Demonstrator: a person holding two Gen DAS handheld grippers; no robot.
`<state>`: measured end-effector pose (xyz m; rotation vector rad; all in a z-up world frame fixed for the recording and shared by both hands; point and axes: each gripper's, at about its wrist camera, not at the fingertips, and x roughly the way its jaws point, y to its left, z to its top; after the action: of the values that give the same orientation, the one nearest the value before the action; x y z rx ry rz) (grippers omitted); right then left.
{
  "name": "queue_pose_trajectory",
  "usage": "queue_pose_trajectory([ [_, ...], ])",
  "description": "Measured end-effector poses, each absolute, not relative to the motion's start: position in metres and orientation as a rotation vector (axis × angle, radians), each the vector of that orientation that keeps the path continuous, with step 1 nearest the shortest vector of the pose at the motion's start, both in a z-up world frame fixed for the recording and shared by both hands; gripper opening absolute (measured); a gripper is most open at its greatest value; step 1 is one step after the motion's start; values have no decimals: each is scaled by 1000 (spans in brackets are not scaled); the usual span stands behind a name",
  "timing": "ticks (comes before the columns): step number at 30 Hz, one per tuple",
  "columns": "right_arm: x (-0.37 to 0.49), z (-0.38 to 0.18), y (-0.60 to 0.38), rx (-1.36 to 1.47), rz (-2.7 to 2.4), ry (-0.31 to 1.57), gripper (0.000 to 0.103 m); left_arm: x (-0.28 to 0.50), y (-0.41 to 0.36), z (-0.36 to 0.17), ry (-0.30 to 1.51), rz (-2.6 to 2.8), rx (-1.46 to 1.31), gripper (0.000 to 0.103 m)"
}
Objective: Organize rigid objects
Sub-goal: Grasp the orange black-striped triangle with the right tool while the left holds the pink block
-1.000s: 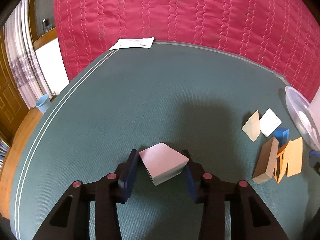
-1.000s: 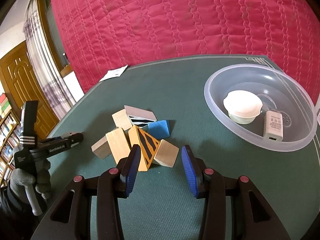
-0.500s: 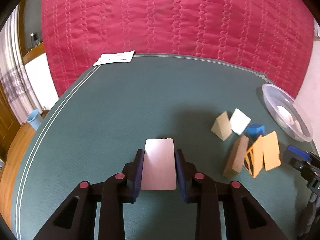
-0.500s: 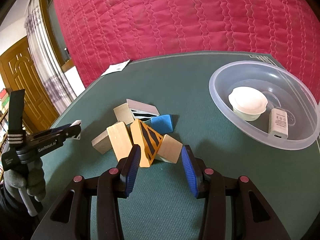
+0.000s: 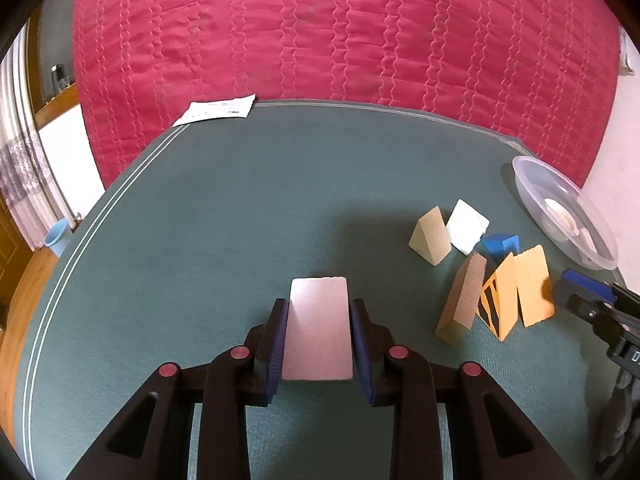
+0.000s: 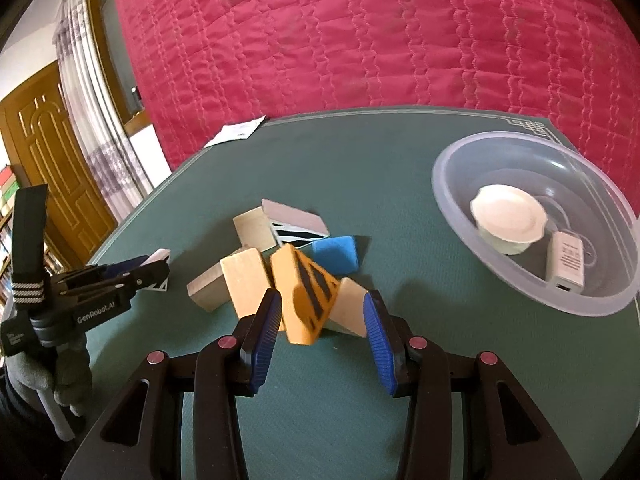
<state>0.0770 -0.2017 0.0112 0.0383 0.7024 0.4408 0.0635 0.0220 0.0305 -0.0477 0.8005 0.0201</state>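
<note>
- While your left gripper (image 5: 318, 328) clamps the pale pink block (image 5: 318, 330) between its ribbed blue pads (image 5: 278, 340), that smooth rectangular slab sits just above the green felt table (image 5: 240, 208), near its front edge; a second ago it lay skewed between slack jaws.
- Your right gripper (image 6: 322, 320) is spread wide, its jaws now flanking the orange wedge with black stripes (image 6: 306, 294), closer than before.
- Touching that wedge are two plain wooden blocks (image 6: 246, 280), with a blue foam-like wedge (image 6: 336, 254) and a white zebra-striped block (image 6: 294, 224) just behind.
- Toward the right edge, the clear plastic bowl (image 6: 460, 152) holds a white lidded cup (image 6: 506, 218) and a white charger (image 6: 566, 260).
- At the far left corner lies a paper sheet (image 5: 216, 108).
</note>
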Motion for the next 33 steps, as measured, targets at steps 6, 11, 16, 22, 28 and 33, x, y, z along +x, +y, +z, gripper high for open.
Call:
queue_pose_trajectory([
  [6, 85, 8, -183, -24, 407, 714, 44, 62, 21, 28, 795, 14, -43, 32],
  [11, 90, 6, -204, 37, 344, 728, 44, 64, 21, 24, 815, 7, -51, 31],
  [16, 88, 6, -223, 93, 307, 735, 44, 64, 22, 22, 822, 9, -62, 31],
  [22, 83, 8, -221, 86, 311, 717, 44, 62, 21, 20, 823, 14, -53, 32],
  [28, 78, 12, -205, 20, 362, 690, 44, 65, 20, 18, 836, 23, -45, 32],
  [33, 82, 13, -184, -84, 404, 686, 44, 66, 19, 18, 837, 21, -36, 34],
])
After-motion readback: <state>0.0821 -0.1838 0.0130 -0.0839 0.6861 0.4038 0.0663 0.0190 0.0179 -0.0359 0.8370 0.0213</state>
